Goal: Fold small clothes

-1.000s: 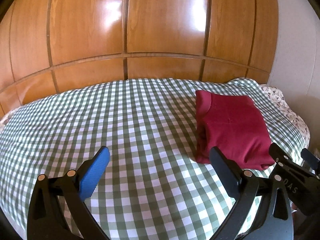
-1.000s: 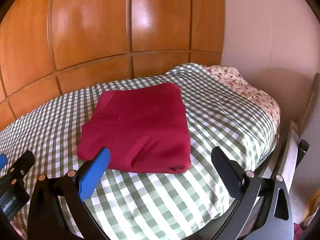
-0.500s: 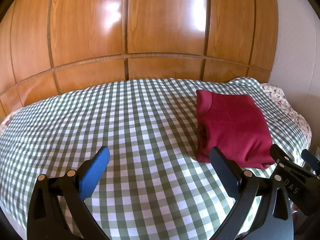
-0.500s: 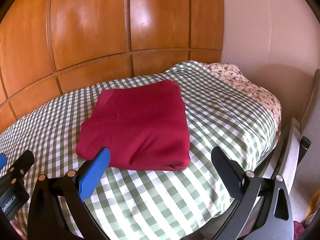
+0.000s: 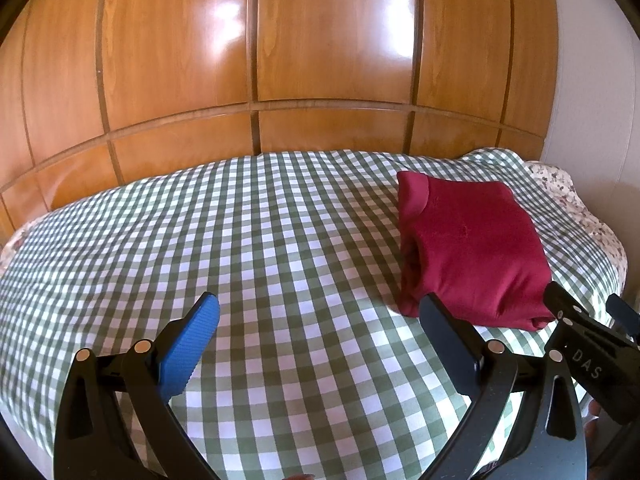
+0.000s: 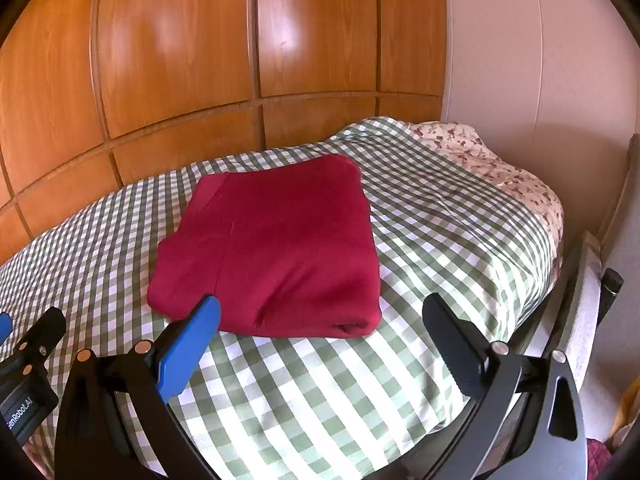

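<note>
A dark red garment (image 6: 272, 248) lies folded into a thick rectangle on the green-and-white checked bedcover (image 6: 420, 232). In the left wrist view the same garment (image 5: 468, 244) sits at the right of the bed. My left gripper (image 5: 320, 312) is open above bare checked cover, to the left of the garment and clear of it. My right gripper (image 6: 320, 312) is open too, held over the near edge of the garment without touching it. Nothing is between either pair of fingers.
Glossy wooden panels (image 5: 320, 60) rise behind the bed. A floral sheet (image 6: 500, 168) shows at the bed's right end beside a pale wall (image 6: 540, 80). The bed's right edge drops off toward a chair frame (image 6: 600, 288). The other gripper's body (image 6: 24, 360) shows at lower left.
Both grippers have drawn back and risen slightly from the bed, so the folded garment looks a little farther away. The garment itself has not moved.
</note>
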A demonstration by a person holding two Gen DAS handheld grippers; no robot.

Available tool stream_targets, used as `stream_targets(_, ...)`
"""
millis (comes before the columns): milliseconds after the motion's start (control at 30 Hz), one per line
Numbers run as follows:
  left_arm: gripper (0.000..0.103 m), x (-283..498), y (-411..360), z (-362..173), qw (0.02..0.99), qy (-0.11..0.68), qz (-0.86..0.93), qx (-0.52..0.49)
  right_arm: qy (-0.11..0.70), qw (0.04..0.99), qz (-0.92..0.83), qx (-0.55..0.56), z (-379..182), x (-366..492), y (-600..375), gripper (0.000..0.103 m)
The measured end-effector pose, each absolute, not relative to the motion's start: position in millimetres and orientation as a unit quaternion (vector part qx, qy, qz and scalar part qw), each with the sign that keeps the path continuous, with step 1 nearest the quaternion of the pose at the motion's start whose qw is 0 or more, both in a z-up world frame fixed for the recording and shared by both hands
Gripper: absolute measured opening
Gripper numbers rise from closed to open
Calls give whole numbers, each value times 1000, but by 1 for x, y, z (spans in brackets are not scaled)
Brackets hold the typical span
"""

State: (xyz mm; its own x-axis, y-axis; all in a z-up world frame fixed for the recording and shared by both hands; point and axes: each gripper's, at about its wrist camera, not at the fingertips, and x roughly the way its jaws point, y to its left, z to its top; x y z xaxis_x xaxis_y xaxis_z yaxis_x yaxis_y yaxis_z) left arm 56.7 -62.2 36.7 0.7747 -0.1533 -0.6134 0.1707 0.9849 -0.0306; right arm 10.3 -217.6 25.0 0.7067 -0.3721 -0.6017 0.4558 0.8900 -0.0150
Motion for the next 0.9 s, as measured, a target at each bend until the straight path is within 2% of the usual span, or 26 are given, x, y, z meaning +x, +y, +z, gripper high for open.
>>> stream_targets(900, 99, 54, -55, 41, 944, 319, -86, 15, 314, 926, -202, 62, 21, 13, -215, 101)
